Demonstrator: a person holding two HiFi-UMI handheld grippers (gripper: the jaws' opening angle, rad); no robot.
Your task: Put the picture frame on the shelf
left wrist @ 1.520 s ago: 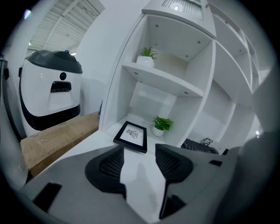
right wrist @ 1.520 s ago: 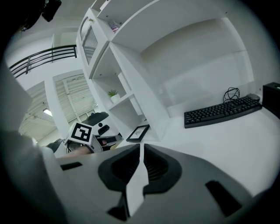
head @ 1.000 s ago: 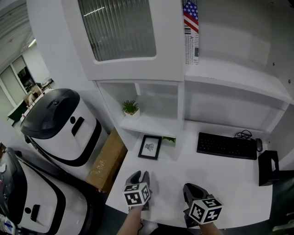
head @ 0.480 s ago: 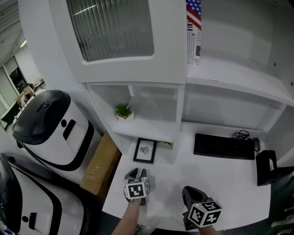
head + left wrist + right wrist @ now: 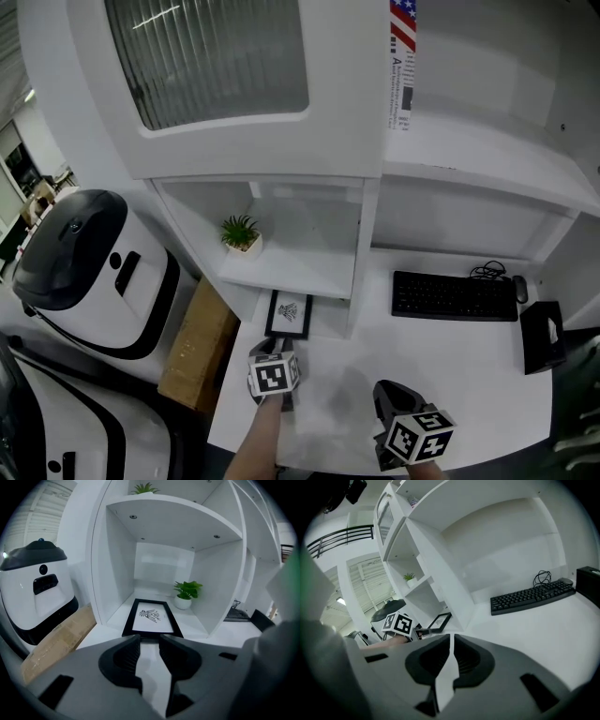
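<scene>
The black rectangular picture frame (image 5: 151, 618), with a white mat and a small drawing, lies flat on the white desk (image 5: 450, 375) in the open bay beneath the white shelf (image 5: 291, 272). My left gripper (image 5: 149, 641) sits just short of its near edge, jaws partly apart and empty. My right gripper (image 5: 451, 639) hangs well apart from it, jaws all but together on nothing. I judge the frame light, rigid and smooth-edged, its glazing fragile, so I'd pinch the near rail, not the face.

the picture frame (image 5: 151, 619) looks smooth black, the desk (image 5: 469, 366) matt white, the box (image 5: 195, 347) brown cardboard.
</scene>
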